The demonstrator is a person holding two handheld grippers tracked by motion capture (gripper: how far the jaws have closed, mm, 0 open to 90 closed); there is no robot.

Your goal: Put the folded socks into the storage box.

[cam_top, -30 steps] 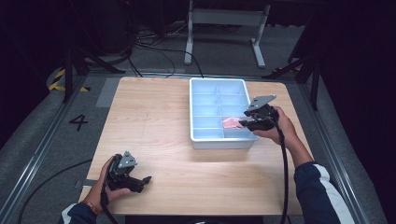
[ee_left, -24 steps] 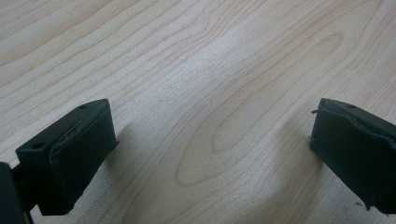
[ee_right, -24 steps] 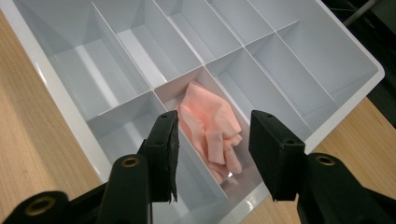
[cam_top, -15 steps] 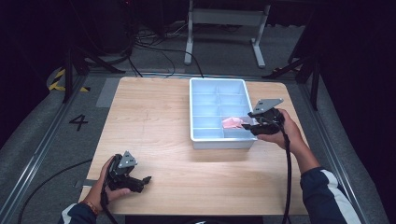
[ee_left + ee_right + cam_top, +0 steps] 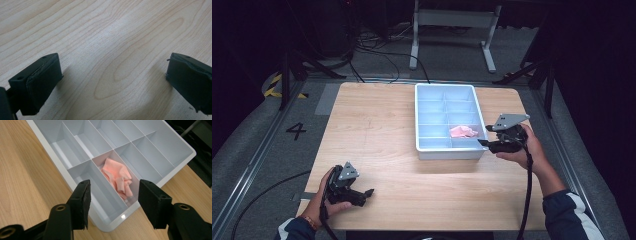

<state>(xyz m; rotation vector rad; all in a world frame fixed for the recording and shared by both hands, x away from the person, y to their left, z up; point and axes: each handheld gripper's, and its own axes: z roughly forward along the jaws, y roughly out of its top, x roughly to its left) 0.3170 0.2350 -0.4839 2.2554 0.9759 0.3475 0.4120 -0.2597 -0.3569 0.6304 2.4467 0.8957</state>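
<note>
Fingers [image 5: 81,202] of the right gripper [image 5: 113,195] are seen parted, having just been opening, with nothing gripped between them. It is held just outside the tray [image 5: 426,146] at its right wall. A pink cloth [image 5: 463,131] is seen lying in a compartment on the tray's right side. Jaws of the left gripper [image 5: 369,192] are spread wide and empty over the table [image 5: 377,125].

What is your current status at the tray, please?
Right gripper open, jaws just opened, nothing between. Left gripper open on table. Pink cloth lying in tray compartment. Nothing in the way.
</note>
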